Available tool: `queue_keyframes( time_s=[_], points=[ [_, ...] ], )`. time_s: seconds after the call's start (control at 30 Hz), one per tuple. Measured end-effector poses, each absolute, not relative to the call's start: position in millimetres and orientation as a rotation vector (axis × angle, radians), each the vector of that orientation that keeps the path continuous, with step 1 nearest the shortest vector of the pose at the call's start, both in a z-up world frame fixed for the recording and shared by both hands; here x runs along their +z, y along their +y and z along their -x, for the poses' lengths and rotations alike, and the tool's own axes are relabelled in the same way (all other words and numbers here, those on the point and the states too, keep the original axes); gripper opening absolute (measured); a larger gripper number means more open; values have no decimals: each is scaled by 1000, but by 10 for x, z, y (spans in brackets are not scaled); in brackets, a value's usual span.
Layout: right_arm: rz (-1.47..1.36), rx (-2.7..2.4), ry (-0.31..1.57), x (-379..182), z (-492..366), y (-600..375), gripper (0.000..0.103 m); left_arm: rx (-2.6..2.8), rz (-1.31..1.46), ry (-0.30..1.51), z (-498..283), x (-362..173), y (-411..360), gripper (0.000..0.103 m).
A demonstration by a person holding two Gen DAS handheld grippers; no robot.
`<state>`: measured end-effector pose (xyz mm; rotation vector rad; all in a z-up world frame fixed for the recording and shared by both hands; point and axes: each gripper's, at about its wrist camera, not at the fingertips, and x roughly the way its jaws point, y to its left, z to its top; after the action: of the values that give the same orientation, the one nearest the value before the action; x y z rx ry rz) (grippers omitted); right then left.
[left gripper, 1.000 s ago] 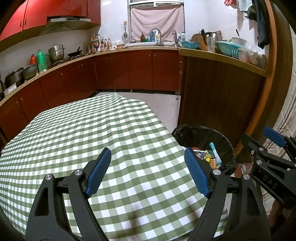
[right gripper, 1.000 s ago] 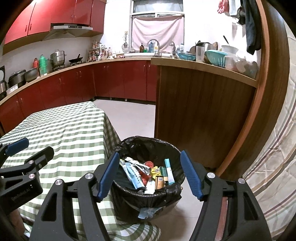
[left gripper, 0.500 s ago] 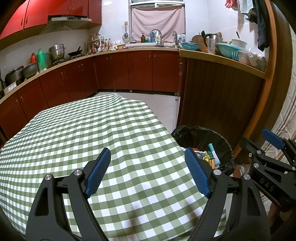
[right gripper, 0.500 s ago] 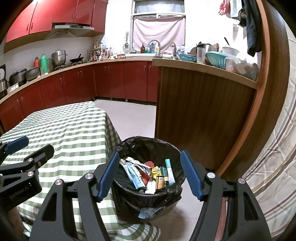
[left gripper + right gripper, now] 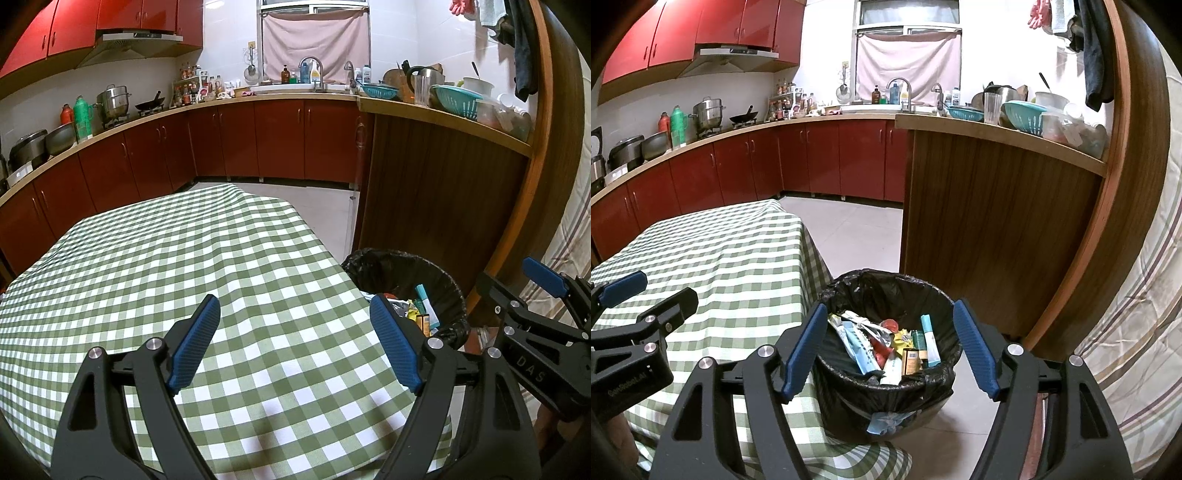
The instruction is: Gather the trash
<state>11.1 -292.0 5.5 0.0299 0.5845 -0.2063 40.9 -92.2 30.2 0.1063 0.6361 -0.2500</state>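
The bin (image 5: 886,347) of wrappers sits just below the right gripper (image 5: 890,350) — jaws apart, empty; left gripper (image 5: 295,343) — released, empty — over bare tablecloth (image 5: 184,258).

both views downward, sharing bin (image 5: 448,291)

A: Left hand-held gripper (image 5: 295,343)?
B: Jaws wide apart, nothing between the pads, tilted downward.
A: Right hand-held gripper (image 5: 890,350)?
B: Same: jaws apart, empty, angled down, just beside the left one.
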Motion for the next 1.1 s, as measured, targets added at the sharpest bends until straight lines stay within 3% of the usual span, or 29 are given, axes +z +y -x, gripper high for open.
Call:
queue_keyframes(
  time_s=[1.1],
  points=[
    [-30,-206,585,59,-114,-2917,73,-229,-97,603,-397,311,-930,93]
  ],
)
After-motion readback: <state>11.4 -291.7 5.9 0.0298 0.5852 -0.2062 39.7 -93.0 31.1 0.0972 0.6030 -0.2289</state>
